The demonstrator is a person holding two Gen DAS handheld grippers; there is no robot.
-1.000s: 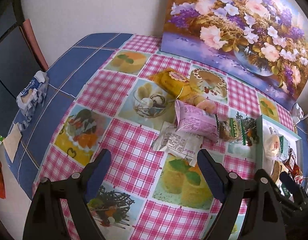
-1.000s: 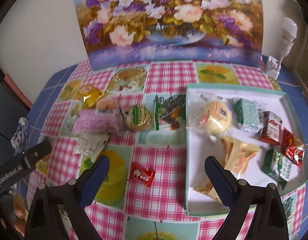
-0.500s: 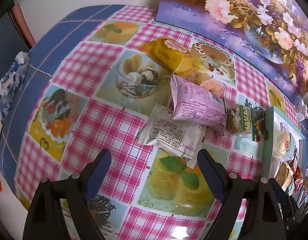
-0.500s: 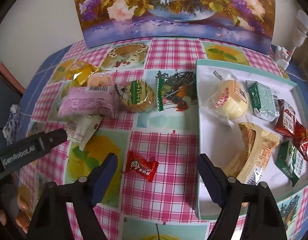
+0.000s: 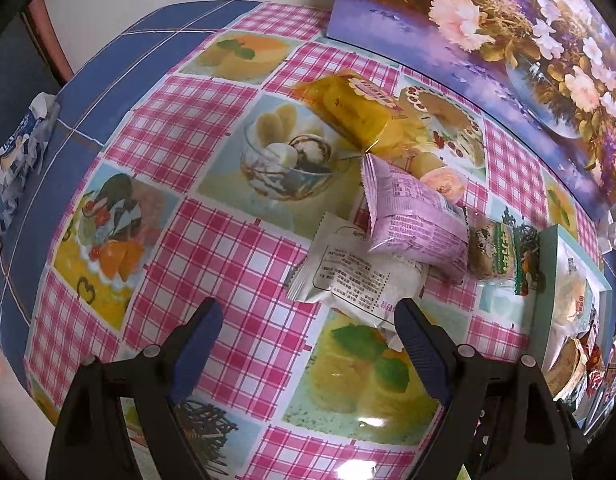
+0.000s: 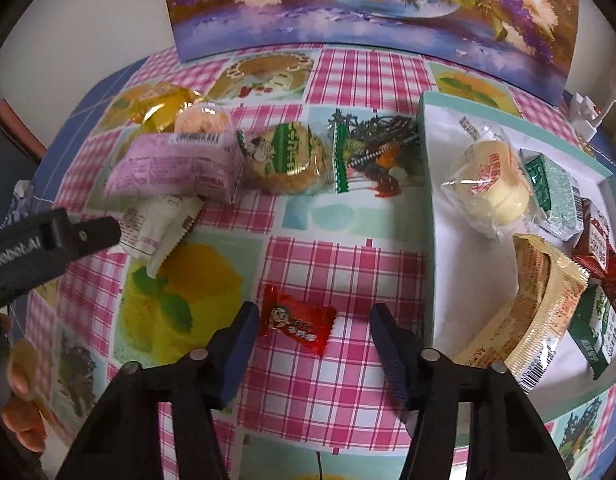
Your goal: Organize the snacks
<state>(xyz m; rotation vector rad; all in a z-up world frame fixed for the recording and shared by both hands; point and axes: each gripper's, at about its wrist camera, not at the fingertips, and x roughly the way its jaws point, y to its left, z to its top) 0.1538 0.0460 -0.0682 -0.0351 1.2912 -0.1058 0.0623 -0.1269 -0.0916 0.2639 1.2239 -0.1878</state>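
My right gripper (image 6: pixel 312 322) is open, its fingers on either side of a small red candy (image 6: pixel 295 323) lying on the checked tablecloth. My left gripper (image 5: pixel 305 320) is open, just short of a white snack packet (image 5: pixel 358 280), which also shows in the right wrist view (image 6: pixel 155 226). A pink packet (image 5: pixel 414 226) leans on the white one. Behind it lie a yellow packet (image 5: pixel 358 114), a peach jelly cup (image 5: pixel 442 180) and a round biscuit in green wrap (image 6: pixel 287 160). The white tray (image 6: pixel 440 240) with a teal rim at the right holds several wrapped snacks.
A flower painting (image 6: pixel 368 4) leans on the wall behind the table. A crumpled blue-and-white wrapper (image 5: pixel 21 152) lies at the table's left edge. A white object (image 6: pixel 600 96) stands at the far right corner. The left gripper's body (image 6: pixel 47 244) reaches in at the left of the right wrist view.
Both grippers have moved forward and down. The right one has closed in around the red candy and narrowed its opening; the left one has neared the white packet.
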